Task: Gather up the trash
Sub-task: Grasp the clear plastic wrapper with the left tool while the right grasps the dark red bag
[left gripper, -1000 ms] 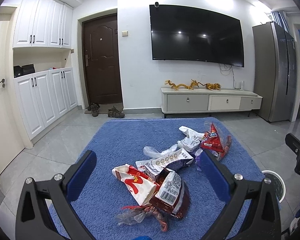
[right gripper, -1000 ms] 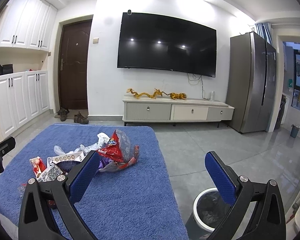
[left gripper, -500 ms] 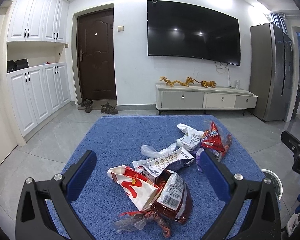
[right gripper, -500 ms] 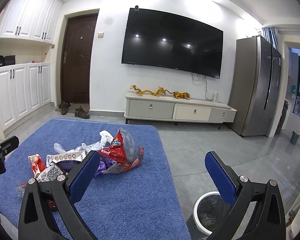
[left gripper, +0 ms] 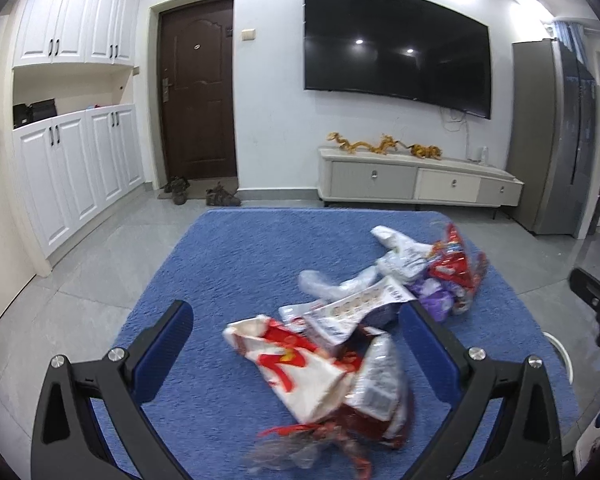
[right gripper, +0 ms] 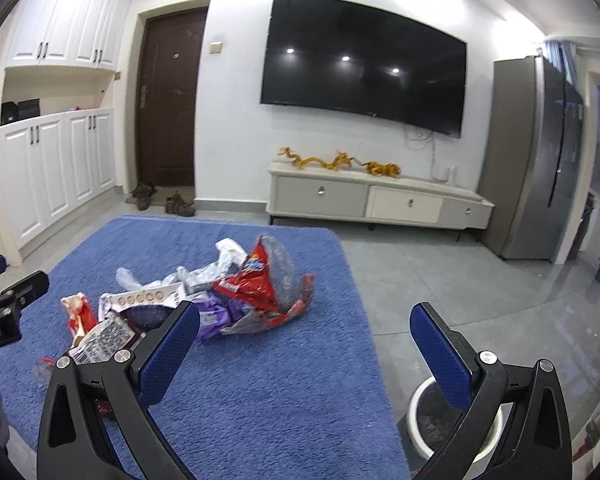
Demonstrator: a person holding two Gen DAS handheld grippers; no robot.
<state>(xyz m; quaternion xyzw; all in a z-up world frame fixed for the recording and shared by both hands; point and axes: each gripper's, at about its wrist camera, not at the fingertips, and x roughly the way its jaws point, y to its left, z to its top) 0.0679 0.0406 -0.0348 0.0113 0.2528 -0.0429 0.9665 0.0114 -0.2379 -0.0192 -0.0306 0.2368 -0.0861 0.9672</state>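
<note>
Left gripper (left gripper: pixel 296 340) jaws apart, straddling wrapper pile (left gripper: pixel 340 344) on blue tabletop (left gripper: pixel 236 256). Right gripper (right gripper: pixel 306 344) jaws apart, empty, above tabletop edge; bin (right gripper: pixel 452 420) below.

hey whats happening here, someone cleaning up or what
A person holds a two-finger gripper in each hand over a blue mat strewn with snack wrappers. Nothing is picked up yet: the left gripper hangs with its jaws wide open around the nearest red and white wrapper, and the right gripper is open too, off to the side above a white bin on the floor.
</note>
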